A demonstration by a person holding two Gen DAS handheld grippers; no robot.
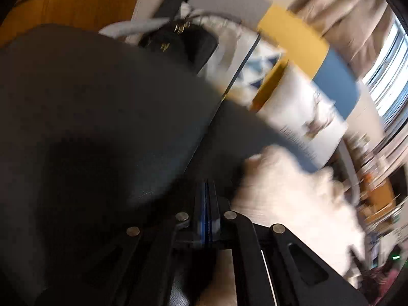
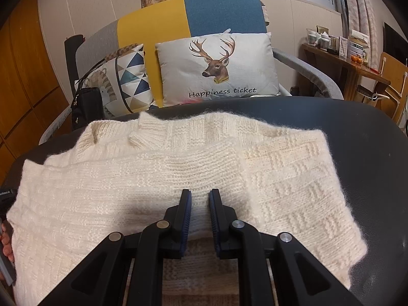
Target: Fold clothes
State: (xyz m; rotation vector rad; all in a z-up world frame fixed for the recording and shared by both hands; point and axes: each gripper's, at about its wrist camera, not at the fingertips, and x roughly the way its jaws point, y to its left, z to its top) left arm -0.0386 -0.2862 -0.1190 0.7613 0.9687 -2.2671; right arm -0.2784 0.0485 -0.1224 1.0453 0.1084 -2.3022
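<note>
Cream sweater (image 2: 178, 178) lies folded mid-frame on dark table (image 2: 369, 137), right gripper (image 2: 200, 196) slightly open over it holding nothing, left gripper (image 1: 207, 186) closed, seemingly empty; fold looks near-complete, stage unsettled.

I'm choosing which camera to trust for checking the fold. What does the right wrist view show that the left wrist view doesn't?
Only the right wrist view shows the whole cream sweater lying on the dark table, the right gripper slightly open over it, and the pillow's deer print.

Only the blurred left wrist view shows the left gripper shut, above the table.

Both show the deer pillow, the sweater, the table and the black bag.
</note>
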